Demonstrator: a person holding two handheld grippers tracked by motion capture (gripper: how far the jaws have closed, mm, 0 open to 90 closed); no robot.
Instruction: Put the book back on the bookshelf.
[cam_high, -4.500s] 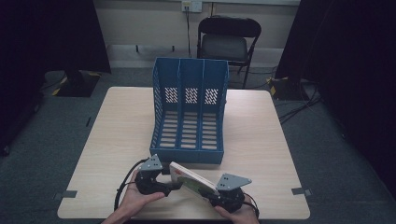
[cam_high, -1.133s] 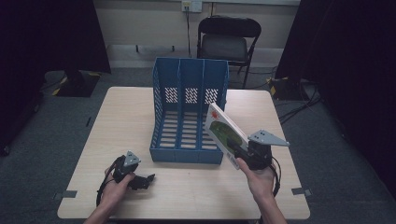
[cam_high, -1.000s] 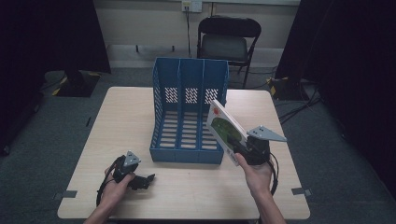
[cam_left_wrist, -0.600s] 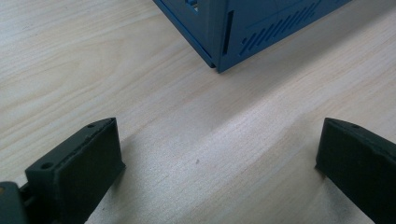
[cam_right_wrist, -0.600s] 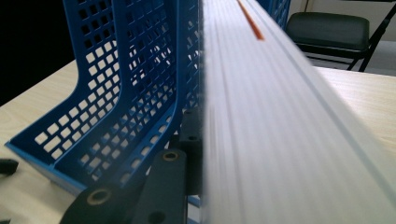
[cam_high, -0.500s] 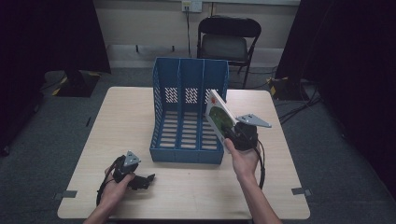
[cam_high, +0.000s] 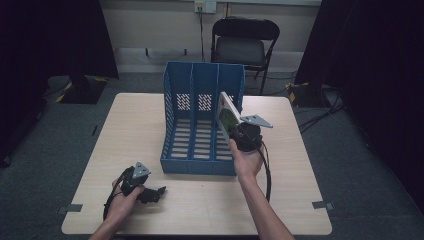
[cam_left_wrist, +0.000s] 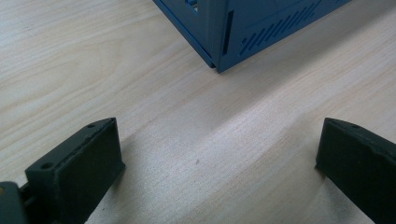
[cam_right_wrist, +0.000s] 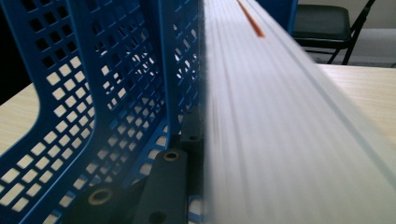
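We've got the book (cam_high: 226, 116) pinched in the right gripper (cam_high: 239, 134), fingers closed on its near lower end. It stands on edge, tilted, over the rightmost of the 3 slots of the blue file rack (cam_high: 200, 125). Its long axis runs from the right hand (cam_high: 245, 161) up and away toward the rack's tall back wall, far end higher than the held end. In the right gripper view the page edges (cam_right_wrist: 280, 121) sweep away from the fingers, w/ the rack's perforated divider (cam_right_wrist: 116, 84) just beside on the left, roughly parallel to the book.

What the next move turns on, as we read it: the book's plane vs. the slot's walls. They look near parallel, so we'd judge a lowering and forward slide would seat it, provided the lower edge clears the front lip. We can't tell whether the book already touches the divider.

The left gripper (cam_high: 150, 194) rests low on the counter (cam_high: 300, 165) near the rack's front-left corner, fingers (cam_left_wrist: 77, 163) spread wide, holding nothing. The right hand is clearly the nearer one to the slot.
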